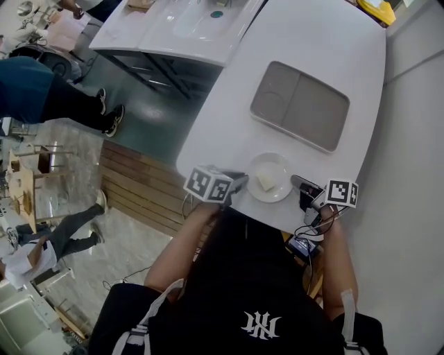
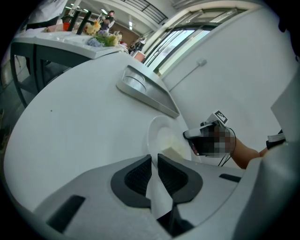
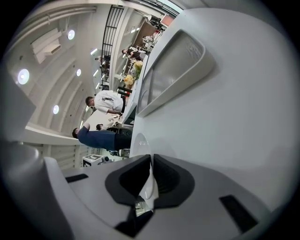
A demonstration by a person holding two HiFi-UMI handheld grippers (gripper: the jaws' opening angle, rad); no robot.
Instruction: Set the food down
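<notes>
A small white plate (image 1: 279, 193) with a pale yellow piece of food (image 1: 266, 180) is at the near edge of the white table (image 1: 326, 48). My left gripper (image 1: 243, 182) is shut on the plate's left rim, and the rim (image 2: 158, 192) shows between the dark pads. In the left gripper view the food (image 2: 174, 151) lies just past the jaws. My right gripper (image 1: 297, 182) is shut on the right rim, with the thin white edge (image 3: 149, 183) pinched between its pads. I cannot tell whether the plate rests on the table or hangs just above it.
A grey two-part tray (image 1: 300, 105) lies empty on the table beyond the plate. A second white table (image 1: 173, 24) stands further back. People stand on the floor at the left (image 1: 48, 93). A yellow thing (image 1: 378, 8) sits at the far right corner.
</notes>
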